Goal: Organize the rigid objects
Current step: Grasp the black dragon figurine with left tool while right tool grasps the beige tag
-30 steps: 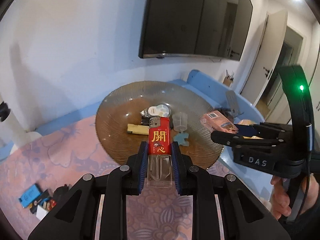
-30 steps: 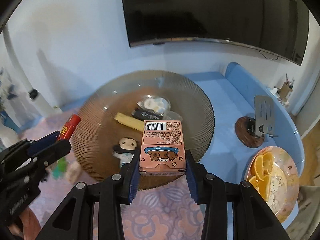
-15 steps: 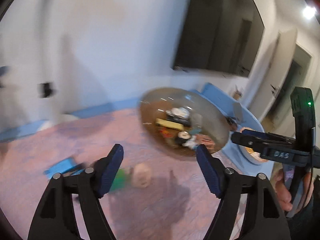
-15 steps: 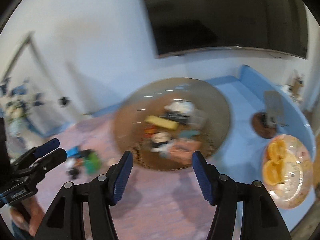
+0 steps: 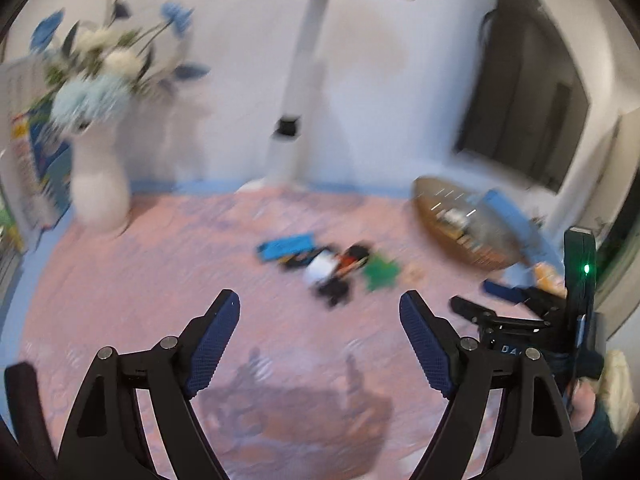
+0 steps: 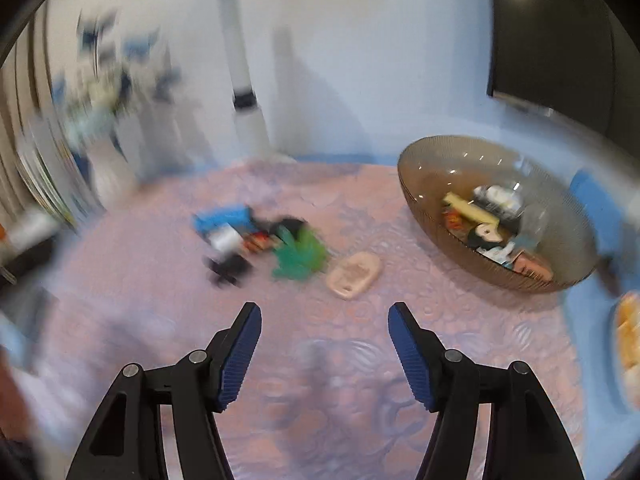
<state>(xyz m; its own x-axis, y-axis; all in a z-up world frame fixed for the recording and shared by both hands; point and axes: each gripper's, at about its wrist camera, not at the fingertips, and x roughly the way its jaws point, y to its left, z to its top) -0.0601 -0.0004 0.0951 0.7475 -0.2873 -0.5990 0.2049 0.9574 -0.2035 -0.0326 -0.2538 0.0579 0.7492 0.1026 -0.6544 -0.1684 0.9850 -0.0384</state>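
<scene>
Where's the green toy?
In the right wrist view, the green toy lies on the pink cloth, between the dark clutter and a beige case.

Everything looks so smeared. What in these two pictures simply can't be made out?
- Small pile on the pink cloth: motion blur in both views; only a green piece and a blue one can be told.
- Bowl: smeared in the left view, so its contents are unreadable.
- Plate of orange food: cut off by the right view's edge.
- Flowers: blurred streaks in the right view.

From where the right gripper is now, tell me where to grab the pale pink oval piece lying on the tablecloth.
Take the pale pink oval piece across its narrow width, coming from above. It lies flat and apart from the green toy; the right gripper, jaws opening and empty, looks wide enough.
</scene>
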